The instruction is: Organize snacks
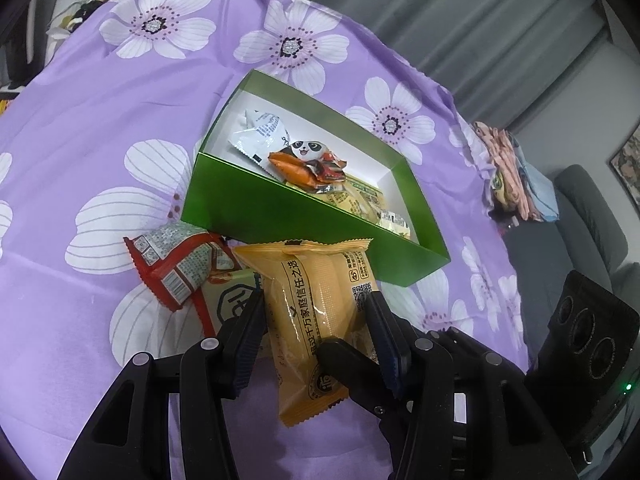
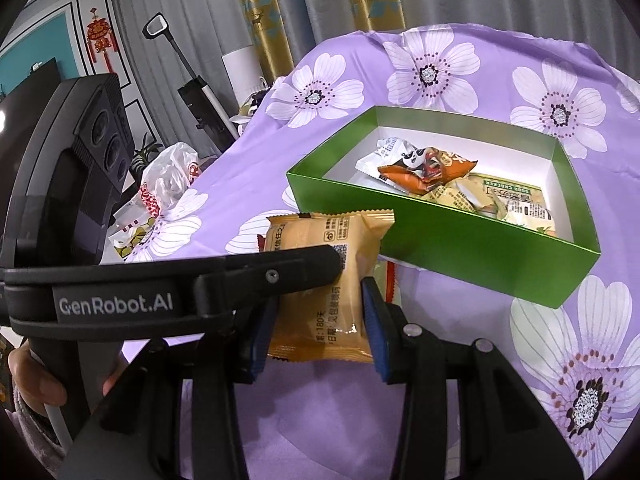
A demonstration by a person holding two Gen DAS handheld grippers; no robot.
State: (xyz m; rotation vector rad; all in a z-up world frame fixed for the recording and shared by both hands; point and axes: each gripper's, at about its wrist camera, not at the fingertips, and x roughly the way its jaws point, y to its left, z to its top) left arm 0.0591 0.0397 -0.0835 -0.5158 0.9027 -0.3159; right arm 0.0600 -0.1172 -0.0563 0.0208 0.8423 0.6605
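1. Left wrist view: closes the left gripper [image 1: 316,316] partway on a yellow pack [image 1: 316,280], with one pad against each long edge and the jaws only as wide as the wrapper.
2. Puts the pack lengthwise between those jaws: the top seal pokes out past the fingertips toward the box [image 1: 256,208], and the bottom seal hangs back below the pads.
3. Right wrist view: closes the right gripper [image 2: 320,296] on the same pack, with blue pads pressed to its left and right edges and the jaws about as far apart as the pack's width.
4. Shows roughly the lower half of the pack between the right pads and the upper half sticking out ahead of them, just short of the box's near green wall.
5. Crosses the two tools: lays one left finger [image 2: 312,264] over the face of the pack from the left in the right view, and one right finger [image 1: 344,364] over its lower face in the left view.
6. Cannot tell whether the pack rests on the cloth [image 1: 100,120] or hangs just above it.
7. Leaves a red pack [image 1: 172,264] on the cloth just left of the yellow one, near the box corner.
8. Holds several wrapped snacks [image 1: 308,160] in the open box, heaped along its white floor.
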